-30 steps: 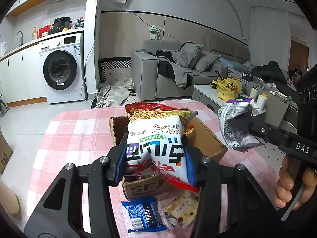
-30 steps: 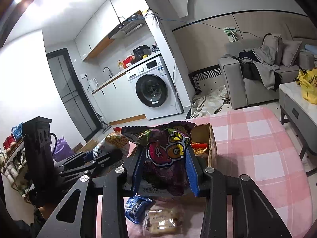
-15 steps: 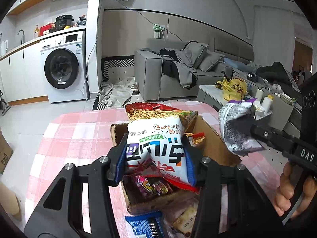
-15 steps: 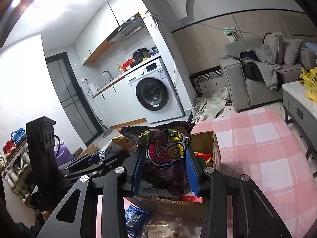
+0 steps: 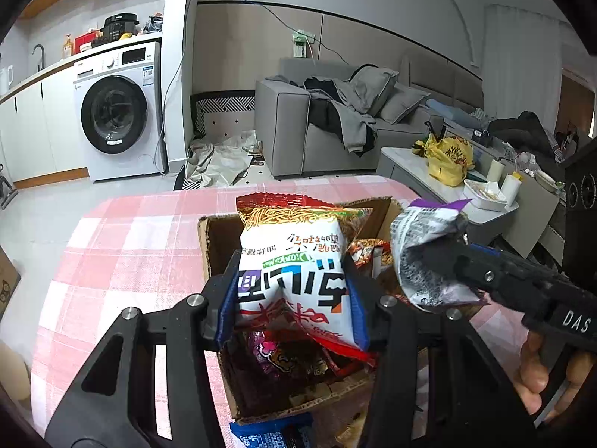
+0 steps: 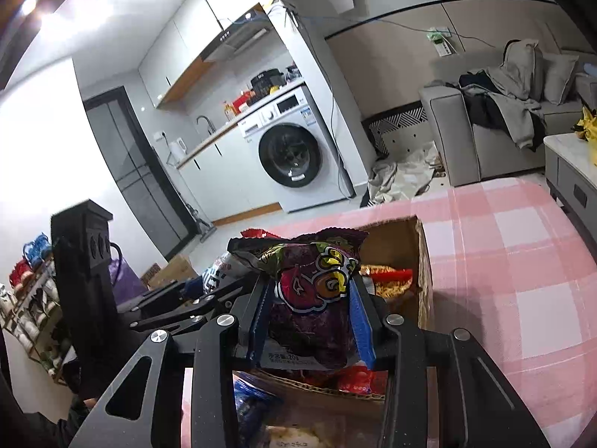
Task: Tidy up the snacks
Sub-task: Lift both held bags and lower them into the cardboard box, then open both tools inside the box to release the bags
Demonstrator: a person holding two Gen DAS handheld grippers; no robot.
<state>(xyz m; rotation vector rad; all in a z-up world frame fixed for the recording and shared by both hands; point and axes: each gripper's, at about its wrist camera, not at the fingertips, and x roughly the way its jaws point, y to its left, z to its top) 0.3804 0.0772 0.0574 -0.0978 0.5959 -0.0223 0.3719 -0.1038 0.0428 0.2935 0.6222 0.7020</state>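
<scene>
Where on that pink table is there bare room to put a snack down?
Bare checked tablecloth lies left of the cardboard box, and more to its right, out to the table's edge. The box and the near strip with the blue packet are crowded.

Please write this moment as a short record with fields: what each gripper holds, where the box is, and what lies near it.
left gripper: shut on white noodle bag, above the box
right gripper: shut on purple snack bag, above the box
cardboard box: open, on the pink checked tablecloth, snacks inside
blue packet: on the cloth, in front of the box
</scene>
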